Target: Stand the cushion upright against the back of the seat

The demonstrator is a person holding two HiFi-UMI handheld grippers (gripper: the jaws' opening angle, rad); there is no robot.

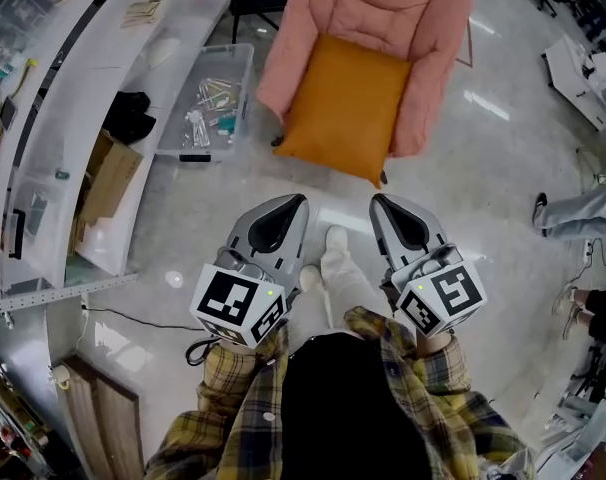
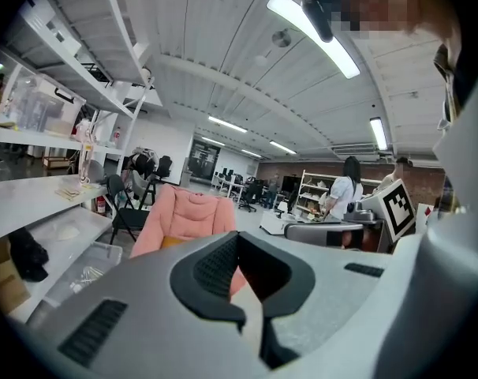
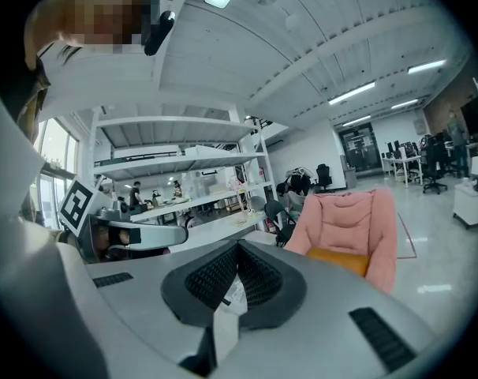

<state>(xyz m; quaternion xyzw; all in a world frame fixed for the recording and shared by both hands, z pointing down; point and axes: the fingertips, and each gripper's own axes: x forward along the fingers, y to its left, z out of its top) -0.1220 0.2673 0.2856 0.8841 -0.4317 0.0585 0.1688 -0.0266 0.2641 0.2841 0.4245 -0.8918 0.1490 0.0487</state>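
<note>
One cushion, one seat, two grippers, one bin.
One orange, square, smooth-faced cushion (image 1: 345, 103) is seen lying flat on the one pink padded seat (image 1: 428, 23), its near corner overhanging the front edge. The left gripper (image 1: 293, 202) and right gripper (image 1: 380, 201) are held side by side, well short of the seat, both clenched on nothing. One clear bin (image 1: 235, 60) is noted beside the seat.

Your orange cushion (image 1: 343, 108) lies flat on the pink padded chair (image 1: 423, 28) at your 12 o'clock. It is square and plump and covers the seat. Its near corner overhangs the front edge at 6 o'clock; it isn't upright yet.
</note>
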